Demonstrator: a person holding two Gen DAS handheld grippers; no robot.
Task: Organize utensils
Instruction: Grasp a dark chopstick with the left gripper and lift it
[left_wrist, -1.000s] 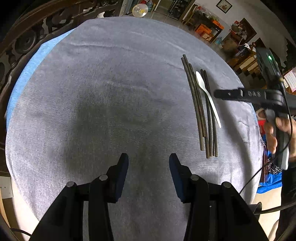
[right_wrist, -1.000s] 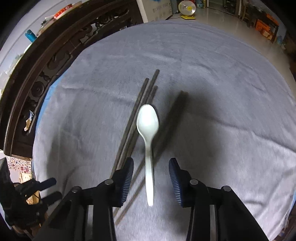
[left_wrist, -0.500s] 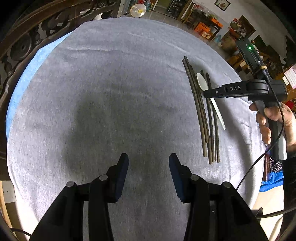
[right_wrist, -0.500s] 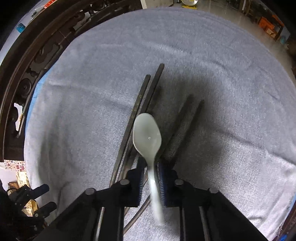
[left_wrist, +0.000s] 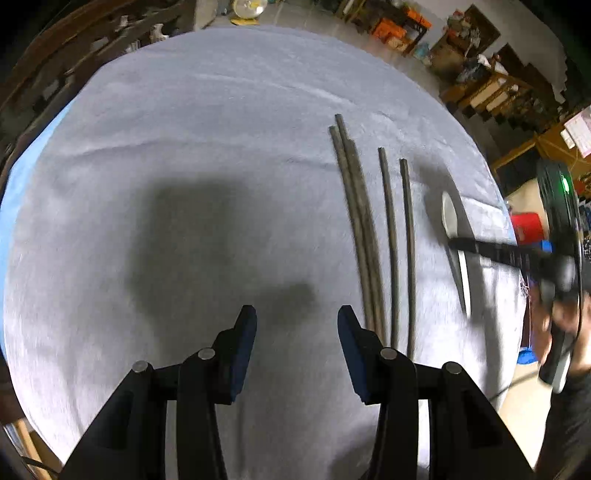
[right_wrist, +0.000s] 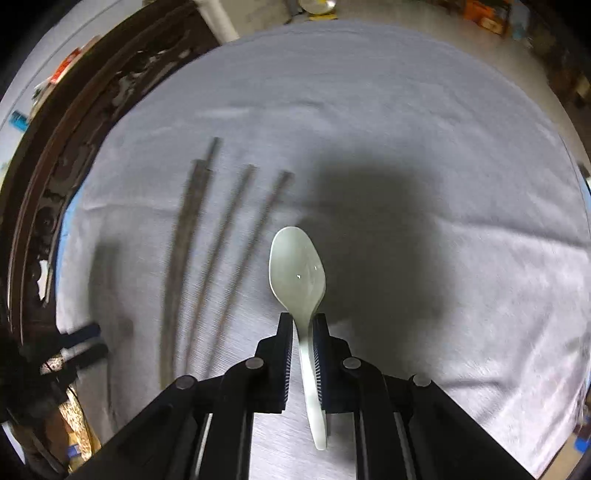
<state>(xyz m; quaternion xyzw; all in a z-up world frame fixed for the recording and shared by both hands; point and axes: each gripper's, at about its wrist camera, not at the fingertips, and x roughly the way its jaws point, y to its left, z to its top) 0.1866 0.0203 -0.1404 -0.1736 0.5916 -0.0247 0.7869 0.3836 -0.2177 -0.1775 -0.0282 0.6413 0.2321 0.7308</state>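
My right gripper is shut on the handle of a white spoon, which hangs just above the grey cloth, bowl pointing away. Left of it lie several dark chopsticks side by side on the cloth. In the left wrist view the same chopsticks run lengthwise right of centre, and the spoon shows beyond them, held by the right gripper coming in from the right edge. My left gripper stands open over bare cloth, just left of the chopsticks' near ends, with nothing between its fingers.
A grey cloth covers the round table, with a blue layer showing at its left edge. A carved dark wooden chair back stands beyond the table's left side. A person's hand grips the right tool.
The right gripper shut on the spoon's handle, lifted it off the chopsticks and carried it to the right. The left gripper slid toward the chopsticks, staying open.
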